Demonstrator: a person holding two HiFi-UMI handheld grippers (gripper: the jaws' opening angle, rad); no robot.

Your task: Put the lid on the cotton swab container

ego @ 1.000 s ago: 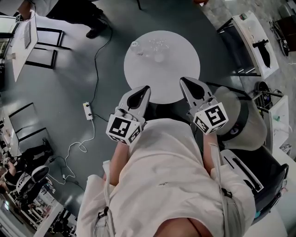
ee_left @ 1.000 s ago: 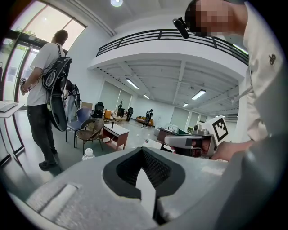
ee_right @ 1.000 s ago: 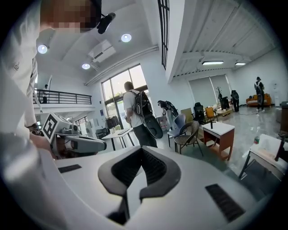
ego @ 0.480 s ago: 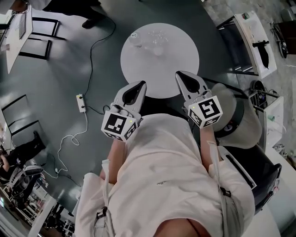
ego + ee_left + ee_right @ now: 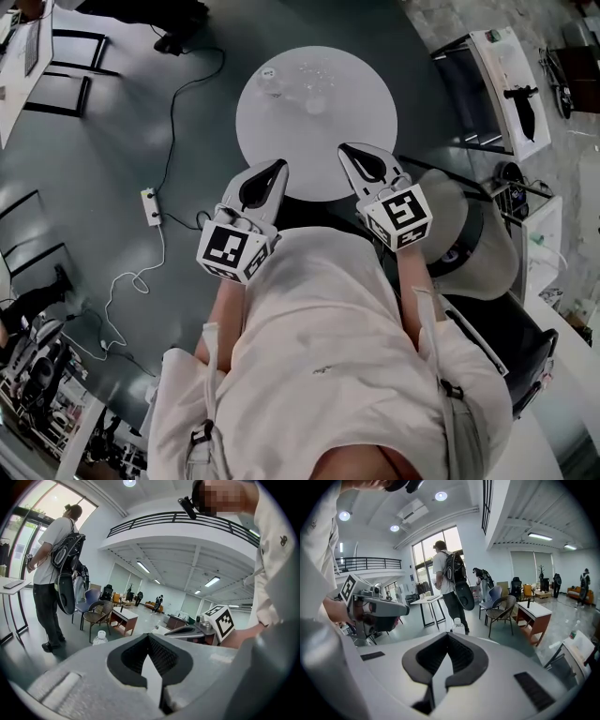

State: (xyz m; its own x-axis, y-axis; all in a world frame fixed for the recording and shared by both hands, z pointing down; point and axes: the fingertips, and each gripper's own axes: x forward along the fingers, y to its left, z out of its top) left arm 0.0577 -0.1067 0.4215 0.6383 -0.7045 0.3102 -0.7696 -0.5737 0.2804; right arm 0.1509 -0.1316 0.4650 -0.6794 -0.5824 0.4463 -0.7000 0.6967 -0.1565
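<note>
Hovering over near edge of round white counter (image 5: pixel 352 117): grey left tongs (image 5: pixel 269 172) and grey right tongs (image 5: pixel 356 157), each with jaws pressed together, nothing between them. Small clear plastic items (image 5: pixel 311 89) sit clustered at counter's far edge, well apart from both tongs; too small to tell container from lid.

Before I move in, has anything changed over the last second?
The left gripper, right gripper and round table all slid slightly up and left in the head view, so mostly the camera moved. Nothing was taken hold of or let go. Both grippers stay shut and empty at the table's near edge.
</note>
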